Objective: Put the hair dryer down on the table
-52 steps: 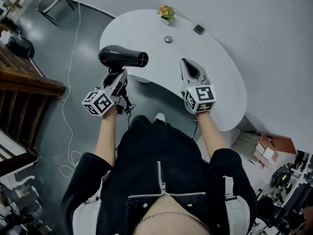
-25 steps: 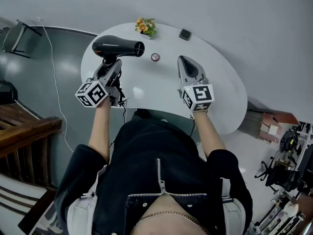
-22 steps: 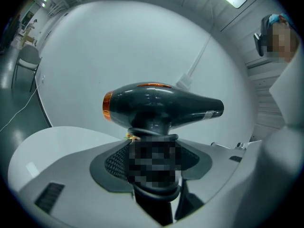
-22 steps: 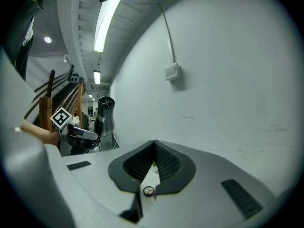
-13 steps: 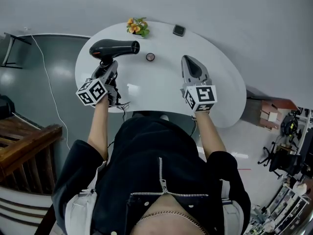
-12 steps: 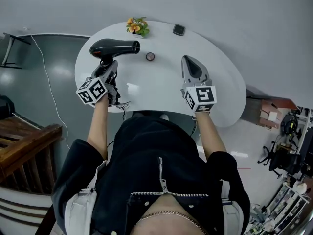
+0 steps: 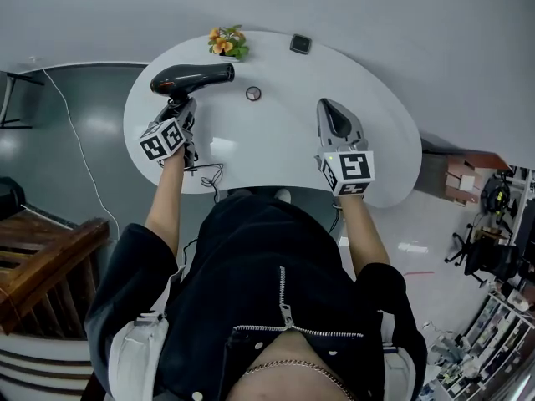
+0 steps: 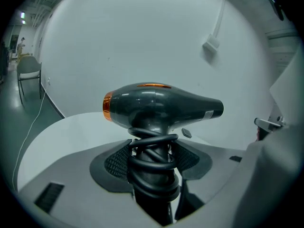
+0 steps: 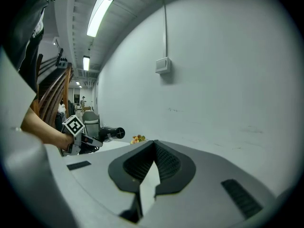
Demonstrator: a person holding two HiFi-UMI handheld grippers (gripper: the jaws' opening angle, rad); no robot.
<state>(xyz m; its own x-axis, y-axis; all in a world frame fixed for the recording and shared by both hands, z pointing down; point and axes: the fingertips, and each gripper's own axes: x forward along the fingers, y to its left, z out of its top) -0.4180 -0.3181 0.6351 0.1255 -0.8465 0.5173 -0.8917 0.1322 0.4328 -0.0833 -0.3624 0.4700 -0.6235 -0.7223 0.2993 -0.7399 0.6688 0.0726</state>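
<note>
**Dryer now over the table, not yet set down**

The dryer [image 7: 191, 78] is held upright by its handle, barrel level and pointing right, with its cord [image 8: 152, 160] wound round the handle. The left gripper [image 7: 180, 111] is clamped on that handle. Two seconds ago the dryer hung over the table's near edge. It has since been carried in over the left part of the table [image 7: 276, 153], close to the flowers [image 7: 224, 42]. I can't tell whether it touches the top. Lowering and release seem to be what remains. The right gripper [image 7: 336, 117] is closed on nothing, well apart.
</note>
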